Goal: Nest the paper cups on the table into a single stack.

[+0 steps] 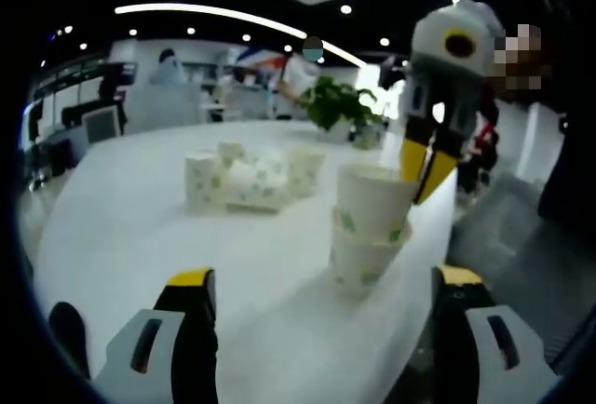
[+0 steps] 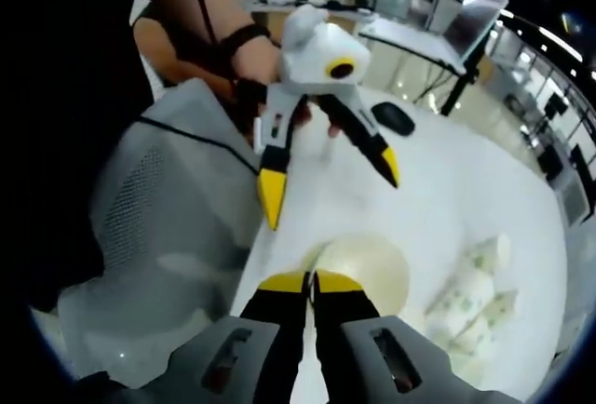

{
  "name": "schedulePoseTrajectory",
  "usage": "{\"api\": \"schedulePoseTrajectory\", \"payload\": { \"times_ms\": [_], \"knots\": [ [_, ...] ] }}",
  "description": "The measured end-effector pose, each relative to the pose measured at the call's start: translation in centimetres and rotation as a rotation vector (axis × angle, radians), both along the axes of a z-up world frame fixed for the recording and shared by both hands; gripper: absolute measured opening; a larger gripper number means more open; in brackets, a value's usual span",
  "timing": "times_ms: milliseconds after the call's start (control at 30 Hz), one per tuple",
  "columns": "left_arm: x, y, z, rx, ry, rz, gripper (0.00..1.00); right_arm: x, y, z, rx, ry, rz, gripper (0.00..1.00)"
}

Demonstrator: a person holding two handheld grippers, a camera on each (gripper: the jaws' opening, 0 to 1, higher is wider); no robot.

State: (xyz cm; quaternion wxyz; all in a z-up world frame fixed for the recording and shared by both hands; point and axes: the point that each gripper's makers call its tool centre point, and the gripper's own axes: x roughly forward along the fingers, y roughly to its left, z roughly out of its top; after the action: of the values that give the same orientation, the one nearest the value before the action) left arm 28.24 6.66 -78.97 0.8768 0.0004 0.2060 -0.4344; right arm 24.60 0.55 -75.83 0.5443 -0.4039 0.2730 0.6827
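Two white paper cups with green print stand nested near the table's edge, the top cup sitting in the bottom cup. My right gripper comes down from above, shut on the top cup's rim. In the right gripper view my own jaws pinch that rim, and the cup's open mouth shows just beyond them. My left gripper stands wide open, low in front of the stack with nothing in it. It hangs open above the cup in the right gripper view. Several loose cups are clustered farther along the table.
The white table curves away, its edge close to the stack. A grey mesh chair stands beside the table. A black mouse lies on it. A potted plant stands at the far end. A person's arm holds the left gripper.
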Motion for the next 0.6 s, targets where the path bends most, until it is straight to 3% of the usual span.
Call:
{"api": "schedulePoseTrajectory", "payload": {
  "times_ms": [233,600],
  "knots": [
    [0.03,0.1,-0.14,-0.002,0.006,0.004,0.94,-0.09,-0.02,-0.46,-0.01,0.007,0.003,0.0],
    [0.03,0.12,-0.24,-0.007,0.008,0.004,0.94,-0.12,-0.01,-1.1,-0.017,0.009,-0.014,0.08]
  ]
}}
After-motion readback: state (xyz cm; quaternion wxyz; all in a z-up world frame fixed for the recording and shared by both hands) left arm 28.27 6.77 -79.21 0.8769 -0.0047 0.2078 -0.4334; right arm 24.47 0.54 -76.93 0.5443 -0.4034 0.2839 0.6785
